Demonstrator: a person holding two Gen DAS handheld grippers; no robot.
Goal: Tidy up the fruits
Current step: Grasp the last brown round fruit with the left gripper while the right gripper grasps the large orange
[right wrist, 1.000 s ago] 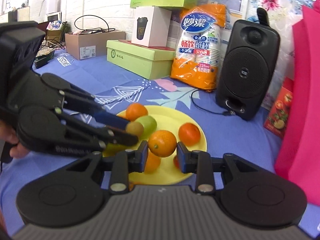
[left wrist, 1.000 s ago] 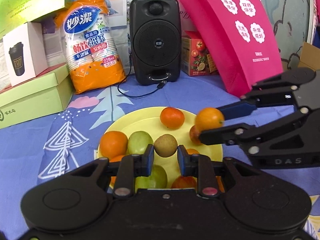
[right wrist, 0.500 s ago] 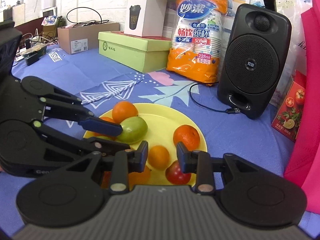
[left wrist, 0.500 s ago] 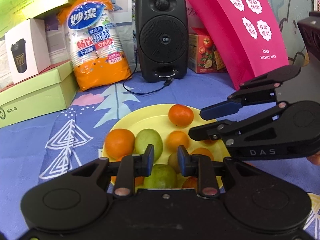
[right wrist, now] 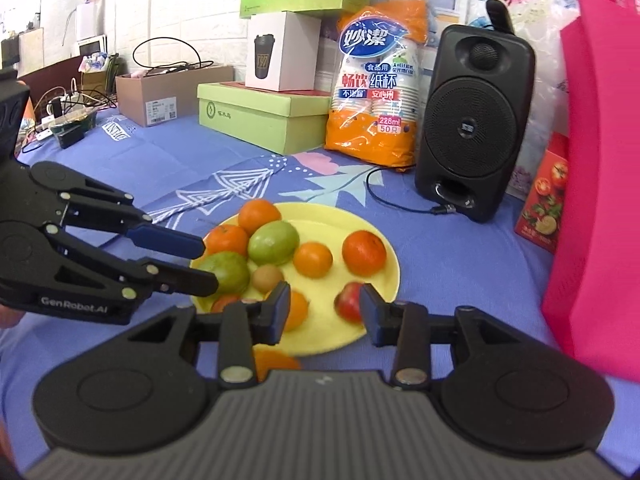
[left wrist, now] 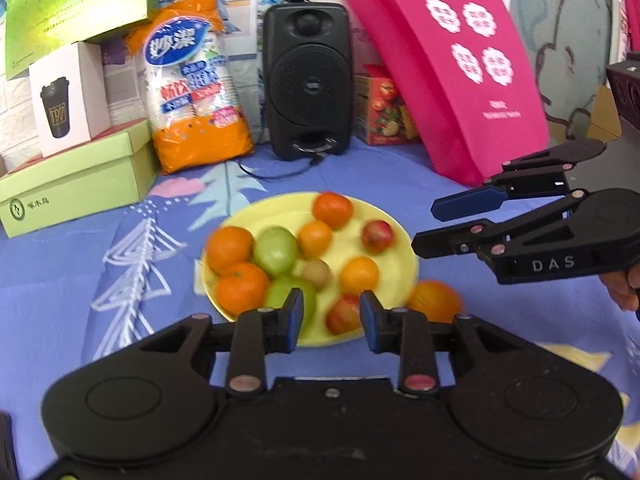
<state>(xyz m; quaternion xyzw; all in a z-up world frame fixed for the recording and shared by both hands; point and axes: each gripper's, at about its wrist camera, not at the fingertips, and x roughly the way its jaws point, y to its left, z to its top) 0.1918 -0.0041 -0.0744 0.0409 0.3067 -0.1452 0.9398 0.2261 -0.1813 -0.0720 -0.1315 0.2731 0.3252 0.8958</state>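
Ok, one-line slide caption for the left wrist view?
Both grippers, left and right, open over a yellow plate of fruit; one orange lies beside it.

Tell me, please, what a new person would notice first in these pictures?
First, the round yellow plate in the middle of the blue patterned tablecloth, filled with orange, green and red fruits. One orange fruit lies beside it on the cloth. Behind stand a black speaker and a bright pink bag.

Right gripper (right wrist: pixel 323 310) fingers (right wrist: pixel 277 310) parted, empty, over near rim of yellow plate (right wrist: pixel 384 280) holding oranges, green fruits, red apple (right wrist: pixel 348 301). Left gripper (right wrist: pixel 188 260) parted beside green fruit (right wrist: pixel 226 272). One orange (right wrist: pixel 274 362) on bench (right wrist: pixel 460 256) just off plate.
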